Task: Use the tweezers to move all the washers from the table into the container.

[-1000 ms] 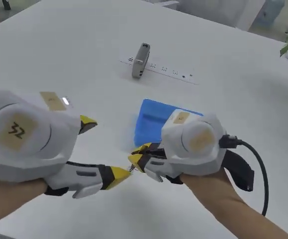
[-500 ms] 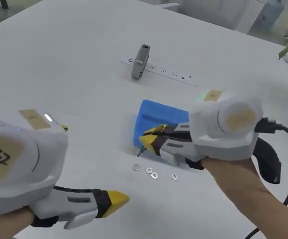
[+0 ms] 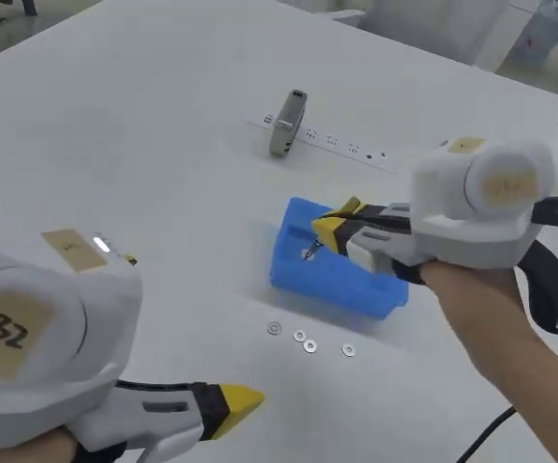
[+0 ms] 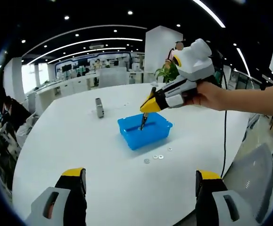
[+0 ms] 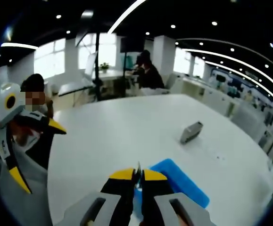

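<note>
The blue container [image 3: 341, 280] sits mid-table. My right gripper [image 3: 333, 230] is shut on thin metal tweezers [image 3: 310, 250], whose tip points down over the container's near-left part. Whether the tip holds a washer is too small to tell. Several small metal washers [image 3: 305, 340] lie on the white table just in front of the container. My left gripper [image 3: 184, 328] hovers wide open at the lower left, holding nothing. The left gripper view shows the right gripper [image 4: 150, 104], tweezers [image 4: 142, 121], container [image 4: 144, 132] and washers [image 4: 155, 157]. The right gripper view shows shut jaws on the tweezers [image 5: 137, 172] above the container [image 5: 183, 186].
A white power strip [image 3: 341, 143] with a grey plug block [image 3: 286, 121] lies behind the container. The white table [image 3: 144, 145] spreads wide on all sides. A cable [image 3: 510, 424] trails from the right gripper. Office desks and people stand far behind.
My right gripper has risen from beside the washers and carried the tweezers back over the container. My left gripper has drawn back toward the lower left.
</note>
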